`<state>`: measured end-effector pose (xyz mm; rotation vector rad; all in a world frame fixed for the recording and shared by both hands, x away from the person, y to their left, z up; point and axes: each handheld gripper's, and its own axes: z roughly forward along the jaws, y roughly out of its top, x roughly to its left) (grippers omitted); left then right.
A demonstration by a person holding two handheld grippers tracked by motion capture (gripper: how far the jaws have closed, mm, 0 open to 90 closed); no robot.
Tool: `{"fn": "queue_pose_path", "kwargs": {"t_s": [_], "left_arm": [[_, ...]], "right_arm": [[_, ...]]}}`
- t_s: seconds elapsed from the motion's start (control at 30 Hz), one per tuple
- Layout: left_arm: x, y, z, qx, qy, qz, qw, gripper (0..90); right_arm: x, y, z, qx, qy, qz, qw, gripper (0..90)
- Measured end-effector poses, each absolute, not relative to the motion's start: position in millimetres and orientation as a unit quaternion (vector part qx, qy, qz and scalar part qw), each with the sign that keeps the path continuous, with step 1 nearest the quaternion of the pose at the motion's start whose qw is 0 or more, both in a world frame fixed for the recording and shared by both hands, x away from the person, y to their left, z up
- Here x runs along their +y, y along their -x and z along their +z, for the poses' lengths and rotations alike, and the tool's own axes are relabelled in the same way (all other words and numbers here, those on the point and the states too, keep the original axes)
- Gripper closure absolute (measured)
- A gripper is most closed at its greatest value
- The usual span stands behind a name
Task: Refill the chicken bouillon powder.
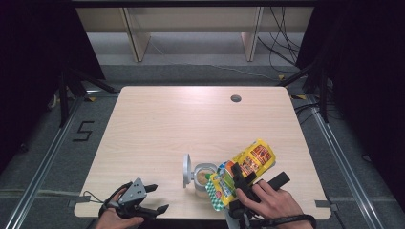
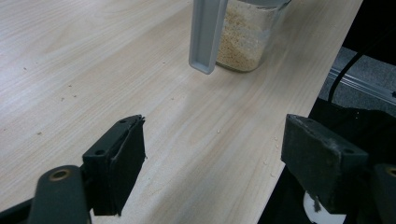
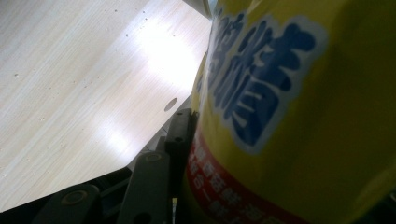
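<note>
Yellow bag (image 1: 250,162) with blue lettering, grey-lidded clear jar (image 1: 204,176), pale woodgrain table (image 1: 167,129).

Left gripper (image 1: 152,198): held low at the near left, fingers (image 2: 119,163) spread wide, nothing between them. Right gripper (image 1: 237,177): held in the right hand (image 1: 270,200) at the near right, angled forward and left, fingers clamped.

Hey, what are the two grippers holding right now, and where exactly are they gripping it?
The right gripper clamps the yellow snack bag around its middle, tilted over the open jar. The left gripper is open and holds nothing.
</note>
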<state>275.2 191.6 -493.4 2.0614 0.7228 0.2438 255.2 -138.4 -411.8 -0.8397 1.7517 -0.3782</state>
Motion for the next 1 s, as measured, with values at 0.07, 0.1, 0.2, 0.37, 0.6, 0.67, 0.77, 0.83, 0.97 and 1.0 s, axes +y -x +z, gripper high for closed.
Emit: {"fn": "queue_pose_path", "kwargs": {"t_s": [0.07, 0.1, 0.2, 0.37, 0.6, 0.67, 0.77, 0.83, 0.97, 1.0], "left_arm": [[191.5, -275.1, -493.7, 0.293, -0.835, 0.102, 0.454, 21.0], [191.6, -275.3, -494.0, 0.293, -0.835, 0.105, 0.454, 21.0], [191.7, -275.3, -493.6, 0.292, -0.836, 0.103, 0.452, 21.0], [191.5, -275.4, -494.1, 0.291, -0.836, 0.106, 0.453, 21.0], [191.5, -275.4, -494.1, 0.291, -0.836, 0.106, 0.454, 21.0], [191.4, -275.2, -494.1, 0.293, -0.835, 0.105, 0.454, 21.0], [191.3, -275.3, -494.3, 0.291, -0.836, 0.105, 0.454, 21.1], [192.0, -275.5, -493.7, 0.288, -0.838, 0.106, 0.451, 21.1], [191.5, -275.5, -494.2, 0.29, -0.836, 0.105, 0.453, 21.3], [191.4, -275.3, -494.3, 0.29, -0.836, 0.105, 0.454, 21.3]], "right_arm": [[-138.8, -255.5, -411.6, 0.741, 0.353, -0.159, 0.549, 65.8], [-138.8, -255.5, -411.4, 0.74, 0.353, -0.159, 0.549, 65.8], [-138.5, -255.3, -411.1, 0.74, 0.353, -0.159, 0.55, 65.9], [-140.7, -253.8, -413.5, 0.749, 0.327, -0.138, 0.559, 65.9], [-140.2, -254.5, -412.7, 0.741, 0.34, -0.149, 0.56, 65.9], [-140.3, -254.6, -413.0, 0.744, 0.338, -0.149, 0.557, 65.9], [-140.9, -256.3, -414.0, 0.741, 0.341, -0.151, 0.558, 66.1], [-141.7, -257.3, -415.6, 0.747, 0.337, -0.152, 0.553, 66.0], [-139.5, -256.1, -410.7, 0.736, 0.353, -0.154, 0.557, 66.3], [-139.4, -256.5, -410.2, 0.738, 0.353, -0.155, 0.553, 66.3]]}}
